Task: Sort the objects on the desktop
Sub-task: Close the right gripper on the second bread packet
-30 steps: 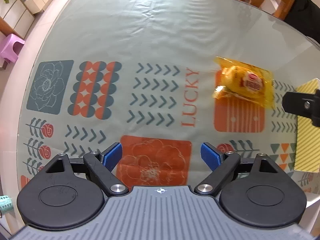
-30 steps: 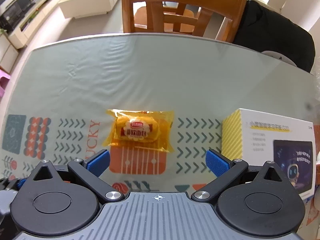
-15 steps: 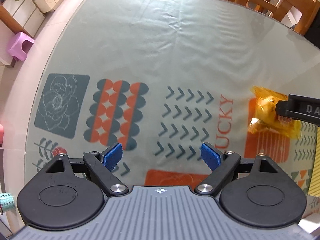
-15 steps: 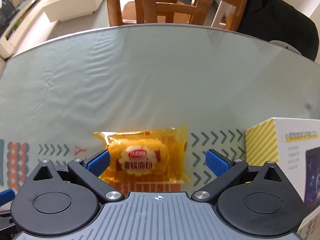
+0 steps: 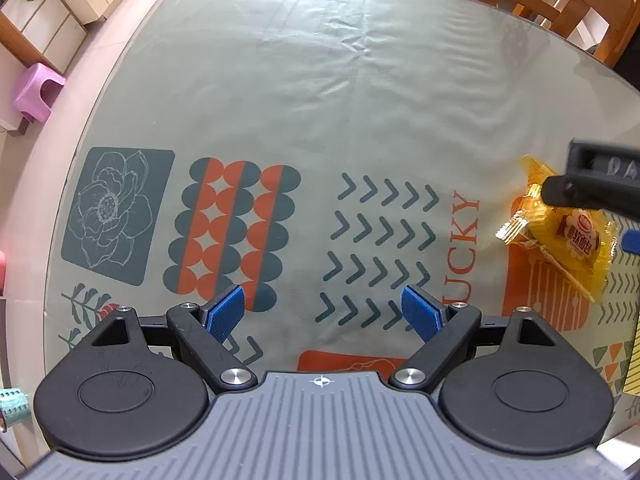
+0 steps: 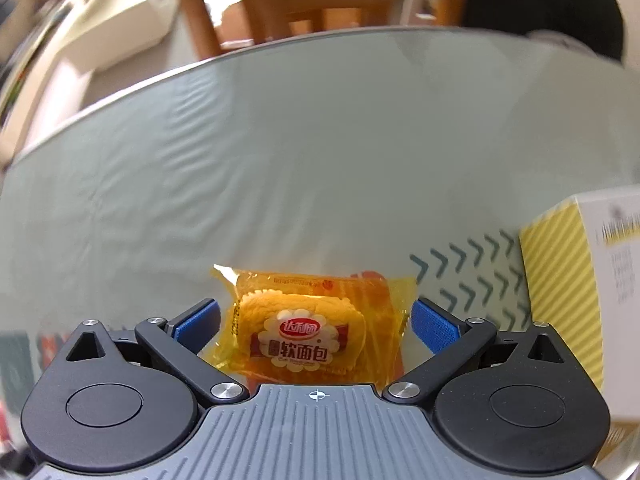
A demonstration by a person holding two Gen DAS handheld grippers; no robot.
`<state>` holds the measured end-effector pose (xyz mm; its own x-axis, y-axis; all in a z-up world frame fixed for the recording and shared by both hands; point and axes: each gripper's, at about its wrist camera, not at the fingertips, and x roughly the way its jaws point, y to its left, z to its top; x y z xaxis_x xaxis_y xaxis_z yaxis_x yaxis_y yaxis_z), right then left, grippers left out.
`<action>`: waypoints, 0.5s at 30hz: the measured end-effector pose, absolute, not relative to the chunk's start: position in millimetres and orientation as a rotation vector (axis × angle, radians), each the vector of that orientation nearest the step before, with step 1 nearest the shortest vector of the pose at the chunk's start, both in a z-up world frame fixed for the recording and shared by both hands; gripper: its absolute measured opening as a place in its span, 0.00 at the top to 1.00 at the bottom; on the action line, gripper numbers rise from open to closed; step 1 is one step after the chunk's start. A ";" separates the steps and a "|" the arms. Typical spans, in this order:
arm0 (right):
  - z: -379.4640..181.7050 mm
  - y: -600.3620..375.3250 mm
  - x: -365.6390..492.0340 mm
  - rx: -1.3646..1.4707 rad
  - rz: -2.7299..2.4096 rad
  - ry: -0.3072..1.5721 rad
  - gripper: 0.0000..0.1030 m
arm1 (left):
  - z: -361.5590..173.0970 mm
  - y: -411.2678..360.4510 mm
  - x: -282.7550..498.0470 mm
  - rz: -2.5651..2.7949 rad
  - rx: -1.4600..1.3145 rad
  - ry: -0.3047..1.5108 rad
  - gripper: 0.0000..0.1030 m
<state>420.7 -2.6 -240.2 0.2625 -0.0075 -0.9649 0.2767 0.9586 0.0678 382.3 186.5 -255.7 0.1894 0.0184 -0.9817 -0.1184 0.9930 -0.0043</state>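
A yellow packet of soft bread (image 6: 312,332) lies on the patterned table mat between the open blue pads of my right gripper (image 6: 316,326); the jaws stand wide on either side of it without touching. The packet also shows at the right edge of the left wrist view (image 5: 560,240), partly covered by the right gripper's black finger (image 5: 592,188). My left gripper (image 5: 324,312) is open and empty, low over the chevron pattern in the middle of the mat. A white and yellow striped box (image 6: 580,292) stands right of the packet.
The glass-topped round table (image 5: 320,80) carries a grey mat with orange and teal patterns. Wooden chairs (image 6: 304,4) stand at the far edge. A purple stool (image 5: 38,90) sits on the floor at the left. The box edge (image 5: 632,356) shows at the right.
My right gripper has moved forward and down until the bread packet sits between its open jaws. My left gripper has shifted left, so the packet slid toward its view's right edge.
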 end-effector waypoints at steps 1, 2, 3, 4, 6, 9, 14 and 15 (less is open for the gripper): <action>-242.5 -3.3 420.7 0.265 -0.212 1.300 0.01 | -256.3 186.9 382.1 0.098 -0.086 1.378 0.00; -245.5 -3.7 420.9 0.284 -0.227 1.307 0.01 | -257.4 187.0 381.8 0.098 -0.087 1.378 0.00; -248.6 -3.3 421.3 0.295 -0.238 1.314 0.01 | -258.2 187.1 381.6 0.099 -0.086 1.379 0.00; -251.5 -1.7 421.7 0.287 -0.251 1.315 0.01 | -259.1 187.3 381.5 0.100 -0.085 1.379 0.00; -255.0 2.5 421.4 0.250 -0.265 1.303 0.01 | -260.8 187.9 381.1 0.100 -0.087 1.380 0.00; -260.4 6.4 422.0 0.225 -0.272 1.306 0.00 | -263.2 188.8 379.8 0.101 -0.089 1.383 0.00; -268.3 10.3 421.0 0.203 -0.280 1.306 0.00 | -267.2 190.4 380.9 0.104 -0.098 1.390 0.00; -270.9 10.9 420.3 0.201 -0.273 1.307 0.00 | -267.4 190.6 381.2 0.104 -0.100 1.390 0.00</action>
